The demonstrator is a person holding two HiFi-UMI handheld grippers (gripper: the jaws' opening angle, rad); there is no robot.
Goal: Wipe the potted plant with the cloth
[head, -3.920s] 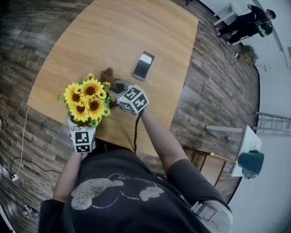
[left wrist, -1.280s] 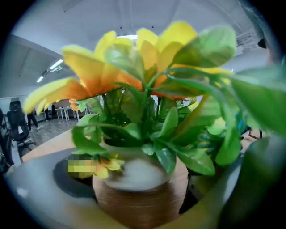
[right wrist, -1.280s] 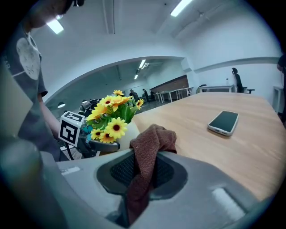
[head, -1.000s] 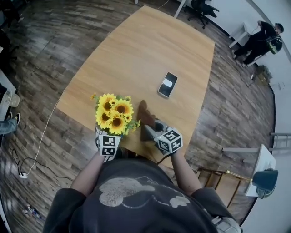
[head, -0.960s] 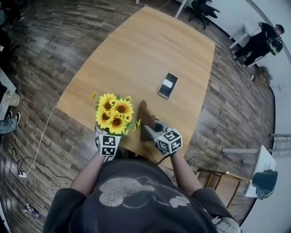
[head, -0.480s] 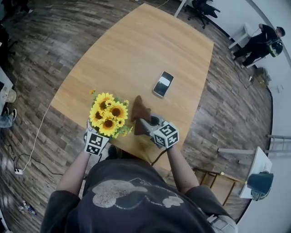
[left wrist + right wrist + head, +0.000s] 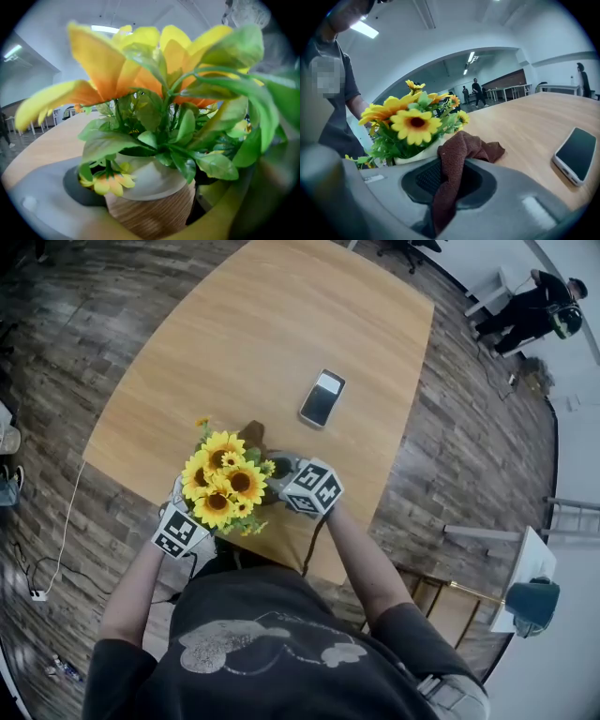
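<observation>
Table edge [image 7: 131, 442]: plant [image 7: 223, 488] (cloth [image 7: 457, 157] seemingly touching)

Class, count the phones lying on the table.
1: the phone lies flat on the table, beyond the potted plant and to its right. None seems hidden.

Right gripper [image 7: 447, 185] has its jaws pinched on the brown cloth [image 7: 469, 149] — the bunched end sits right up by the potted plant [image 7: 415, 125]; a phone [image 7: 576, 154] lies well apart on the wooden table [image 7: 525, 119] — screen dark
</observation>
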